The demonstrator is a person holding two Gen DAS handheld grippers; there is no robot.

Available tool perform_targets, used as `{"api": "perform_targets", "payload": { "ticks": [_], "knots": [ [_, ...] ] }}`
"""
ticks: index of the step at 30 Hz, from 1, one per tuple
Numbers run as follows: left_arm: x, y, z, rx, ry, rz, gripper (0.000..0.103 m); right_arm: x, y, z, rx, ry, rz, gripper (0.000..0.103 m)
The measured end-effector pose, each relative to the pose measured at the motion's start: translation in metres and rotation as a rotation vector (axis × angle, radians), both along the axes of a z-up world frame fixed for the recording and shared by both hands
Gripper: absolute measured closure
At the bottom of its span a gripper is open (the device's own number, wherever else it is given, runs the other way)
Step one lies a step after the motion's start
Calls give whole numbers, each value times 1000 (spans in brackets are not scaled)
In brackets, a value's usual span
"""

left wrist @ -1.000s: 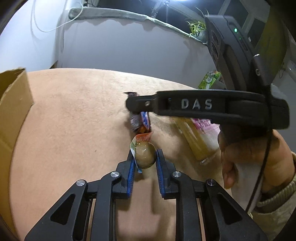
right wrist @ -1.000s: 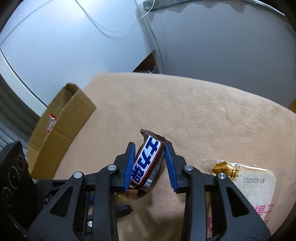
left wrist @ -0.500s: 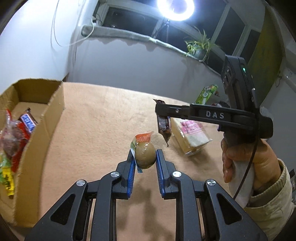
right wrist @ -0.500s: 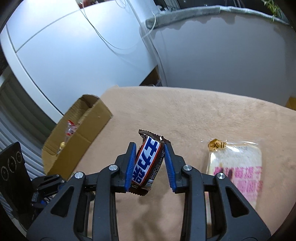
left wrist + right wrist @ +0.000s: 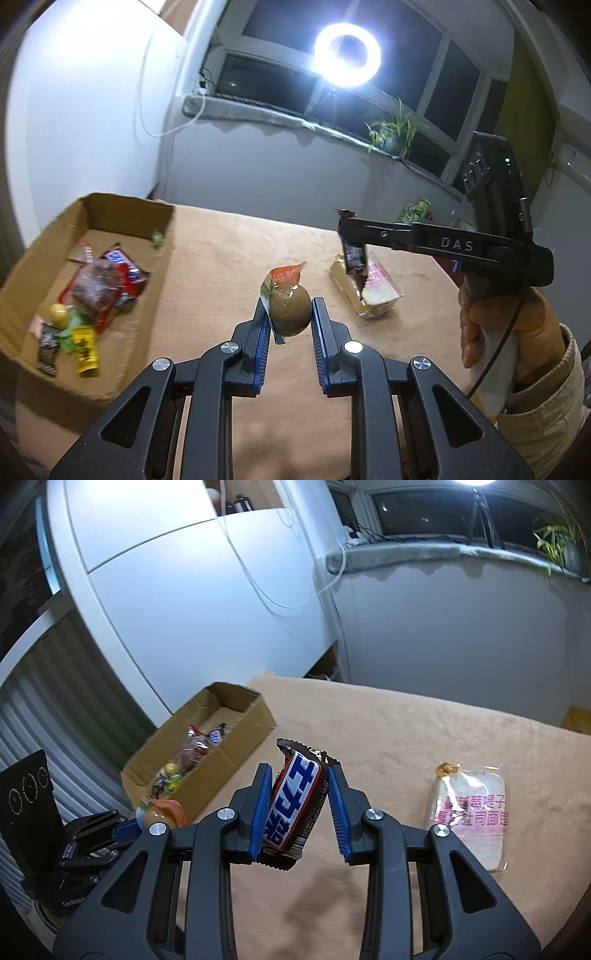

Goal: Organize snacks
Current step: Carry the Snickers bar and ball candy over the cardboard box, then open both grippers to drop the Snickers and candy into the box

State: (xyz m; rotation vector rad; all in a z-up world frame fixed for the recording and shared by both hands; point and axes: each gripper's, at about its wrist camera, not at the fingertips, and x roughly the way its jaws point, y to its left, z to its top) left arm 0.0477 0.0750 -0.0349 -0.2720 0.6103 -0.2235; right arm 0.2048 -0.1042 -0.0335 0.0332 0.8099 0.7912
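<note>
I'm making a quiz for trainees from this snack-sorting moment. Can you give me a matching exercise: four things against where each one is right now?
Things:
1. round olive-brown egg in a clear pouch
2. brown chocolate bar with a blue and white label
3. clear-wrapped sliced bread pack with pink print
4. open brown cardboard box

Places:
A. lying on the tan cloth
B. clamped in the right gripper
C. holding a pile of snacks
D. clamped in the left gripper

Pairs: 1-D, 2-B, 3-A, 4-C
</note>
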Motion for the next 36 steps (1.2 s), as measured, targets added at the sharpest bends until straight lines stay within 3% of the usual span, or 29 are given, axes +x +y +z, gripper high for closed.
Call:
{"api": "perform_targets", "payload": {
  "ticks": [15,33,34,35,36],
  "knots": [
    [-38,97,-1,-26,-32,205,83,-31,95,21,-10,-45,123,71],
    [-19,158,-32,-27,43,302,83,-22,210,-8,-24,8,271,71],
    [-18,158,-34,-9,56,314,81,-20,214,-11,-19,14,279,71],
    [-16,158,-34,12,69,333,67,-18,219,-15,-13,20,286,69],
    [-15,158,-33,37,82,359,55,-16,221,-19,-13,23,291,62]
  ]
}}
